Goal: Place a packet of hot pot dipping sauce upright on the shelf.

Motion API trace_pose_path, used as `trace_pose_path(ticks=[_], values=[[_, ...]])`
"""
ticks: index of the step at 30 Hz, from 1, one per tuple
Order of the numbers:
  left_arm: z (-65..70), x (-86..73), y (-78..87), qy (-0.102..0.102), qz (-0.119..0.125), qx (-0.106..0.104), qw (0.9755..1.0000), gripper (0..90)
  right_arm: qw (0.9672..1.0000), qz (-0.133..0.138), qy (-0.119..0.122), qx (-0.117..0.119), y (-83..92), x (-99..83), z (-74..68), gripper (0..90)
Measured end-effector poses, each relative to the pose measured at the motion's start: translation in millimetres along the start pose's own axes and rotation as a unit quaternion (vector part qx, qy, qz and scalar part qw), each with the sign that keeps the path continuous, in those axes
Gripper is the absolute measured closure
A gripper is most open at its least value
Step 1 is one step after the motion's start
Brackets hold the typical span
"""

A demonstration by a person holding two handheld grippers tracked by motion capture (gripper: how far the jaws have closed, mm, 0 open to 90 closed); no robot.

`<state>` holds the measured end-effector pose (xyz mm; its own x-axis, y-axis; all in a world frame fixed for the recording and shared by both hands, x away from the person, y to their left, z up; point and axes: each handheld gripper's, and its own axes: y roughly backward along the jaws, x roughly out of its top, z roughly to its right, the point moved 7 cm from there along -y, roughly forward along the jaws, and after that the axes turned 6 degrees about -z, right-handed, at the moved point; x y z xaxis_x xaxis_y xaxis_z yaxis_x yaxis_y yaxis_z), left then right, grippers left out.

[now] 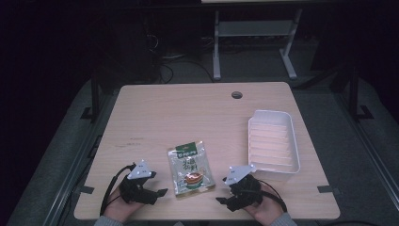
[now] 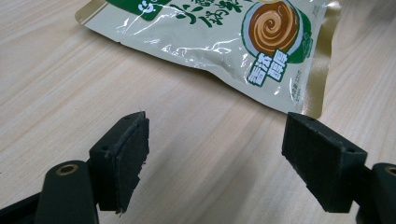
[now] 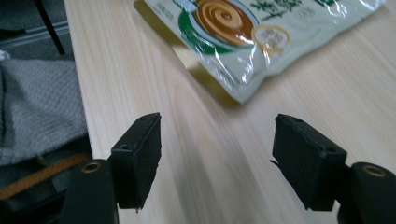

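A shiny food packet [image 1: 189, 168] lies flat on the wooden table [image 1: 197, 108], near the front edge, in the middle. Its long side runs from about 12 o'clock to 6 o'clock in the high view, tipped a little so the top leans toward 11. The green top points away from the person and the round brown picture sits near the bottom end.

The left gripper [image 1: 159, 193] rests on the table at about 8 o'clock from the packet. Its jaws are spread wide apart with nothing between them, just bare wood. In the left gripper view the packet [image 2: 219, 42] lies ahead of the jaws at 12 o'clock, not touching them.

The right gripper [image 1: 221, 199] rests at about 4 o'clock from the packet. Its jaws are wide apart too and grip nothing. In the right gripper view the packet [image 3: 247, 32] lies ahead at about 1 o'clock, clear of the pads.

A white tray [image 1: 291, 141] sits well apart at 2 o'clock from the packet
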<state>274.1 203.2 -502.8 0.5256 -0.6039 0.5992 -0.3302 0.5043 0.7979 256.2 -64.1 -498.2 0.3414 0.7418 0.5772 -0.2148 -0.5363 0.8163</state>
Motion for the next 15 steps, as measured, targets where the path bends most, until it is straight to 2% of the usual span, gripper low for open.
trace_pose_path(ticks=[7,10,15], values=[[-1.9,-0.7,0.0,0.003,-0.002,0.004,1.0000,22.7,0.9999,0.000,0.012,0.003,-8.7,23.4,0.6,36.2],[-3.7,0.3,-0.9,0.006,-0.002,0.004,1.0000,22.9,0.9998,-0.003,0.018,0.000,-9.2,26.9,-0.6,40.9],[-8.2,1.2,-4.1,0.011,-0.009,0.005,0.9999,24.3,0.9998,-0.013,0.014,0.004,-14.3,34.9,3.2,45.9]])
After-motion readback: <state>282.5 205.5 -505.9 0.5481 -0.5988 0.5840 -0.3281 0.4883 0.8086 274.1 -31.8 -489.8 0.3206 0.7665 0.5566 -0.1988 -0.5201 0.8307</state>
